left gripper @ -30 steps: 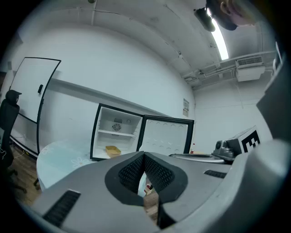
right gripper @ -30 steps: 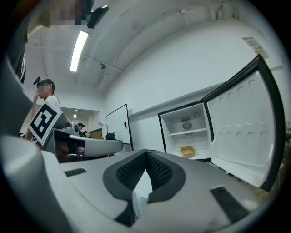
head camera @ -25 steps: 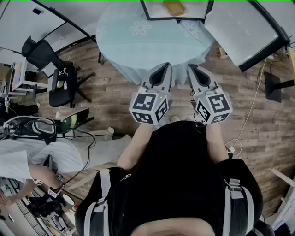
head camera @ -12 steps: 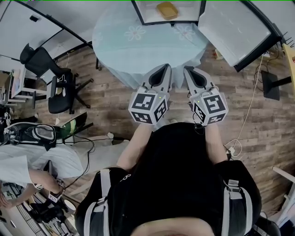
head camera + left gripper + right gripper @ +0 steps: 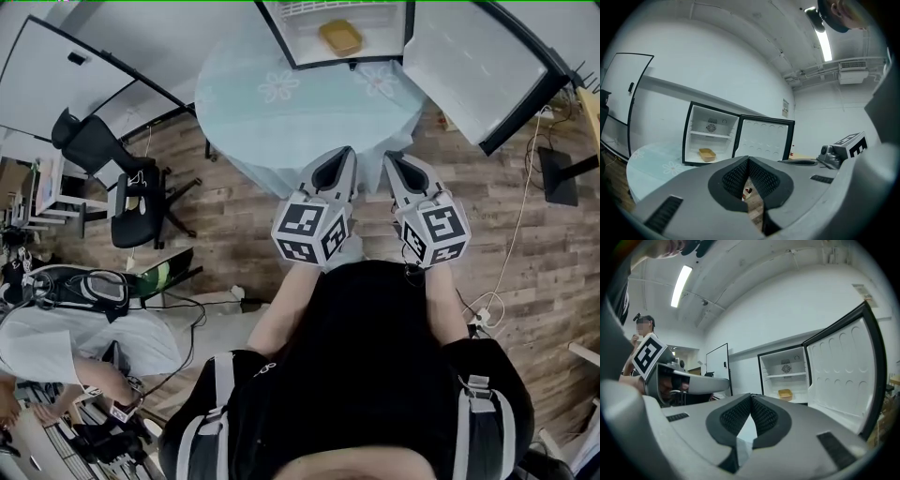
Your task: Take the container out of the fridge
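Approaching the open fridge, container not yet touched.

Head view: the fridge (image 5: 281, 37) stands at the far side of the round table (image 5: 300, 103) with its door (image 5: 473, 66) swung wide, and the yellow container (image 5: 340, 37) sits on its floor. So opening looks done, while reaching in, gripping and lifting out are all left. The left gripper (image 5: 339, 161) and right gripper (image 5: 398, 167) are held side by side in front of the person's chest, noses aimed at the fridge and well short of it. Left gripper view: jaws pressed together with nothing between them, and the container sits low in the cabinet ahead. Right gripper view: jaws likewise closed and empty, with the container beyond them on the fridge floor and the door at the right.
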`<state>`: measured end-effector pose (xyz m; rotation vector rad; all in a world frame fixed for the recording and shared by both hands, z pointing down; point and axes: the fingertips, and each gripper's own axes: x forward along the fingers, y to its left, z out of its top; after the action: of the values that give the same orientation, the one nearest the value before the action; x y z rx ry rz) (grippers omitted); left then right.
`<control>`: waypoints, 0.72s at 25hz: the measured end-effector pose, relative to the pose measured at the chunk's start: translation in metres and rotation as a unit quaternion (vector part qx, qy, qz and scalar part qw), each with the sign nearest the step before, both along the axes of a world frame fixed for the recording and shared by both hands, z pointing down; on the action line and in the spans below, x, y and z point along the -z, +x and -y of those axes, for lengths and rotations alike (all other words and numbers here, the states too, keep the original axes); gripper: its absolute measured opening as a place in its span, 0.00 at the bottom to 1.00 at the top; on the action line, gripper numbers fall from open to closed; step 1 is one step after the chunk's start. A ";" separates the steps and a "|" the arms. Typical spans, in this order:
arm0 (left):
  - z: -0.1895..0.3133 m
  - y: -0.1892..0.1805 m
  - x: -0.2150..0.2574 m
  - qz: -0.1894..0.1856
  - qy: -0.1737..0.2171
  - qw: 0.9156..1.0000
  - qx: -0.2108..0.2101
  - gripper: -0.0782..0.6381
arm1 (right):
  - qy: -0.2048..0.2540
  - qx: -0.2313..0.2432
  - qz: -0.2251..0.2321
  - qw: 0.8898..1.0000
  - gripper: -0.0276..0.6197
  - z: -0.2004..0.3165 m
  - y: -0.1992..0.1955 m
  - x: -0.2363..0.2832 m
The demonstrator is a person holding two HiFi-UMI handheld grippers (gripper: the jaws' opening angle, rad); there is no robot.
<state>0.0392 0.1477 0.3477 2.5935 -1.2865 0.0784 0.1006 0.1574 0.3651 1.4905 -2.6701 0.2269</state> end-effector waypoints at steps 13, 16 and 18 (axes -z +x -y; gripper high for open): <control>0.090 -0.018 0.004 0.015 0.004 1.000 0.007 0.11 | 0.005 -0.003 0.004 1.000 0.05 0.094 -0.007 0.005; 0.109 -0.029 -0.007 0.007 -0.016 1.000 0.015 0.11 | -0.009 -0.003 -0.003 1.000 0.05 0.109 -0.017 -0.004; 0.121 -0.034 -0.011 0.004 -0.025 1.000 0.017 0.11 | -0.016 0.001 -0.006 1.000 0.05 0.115 -0.022 -0.007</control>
<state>0.0054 0.0267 0.3587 2.5300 -1.3134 0.1127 0.0789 0.0424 0.3723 1.4755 -2.6462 0.2591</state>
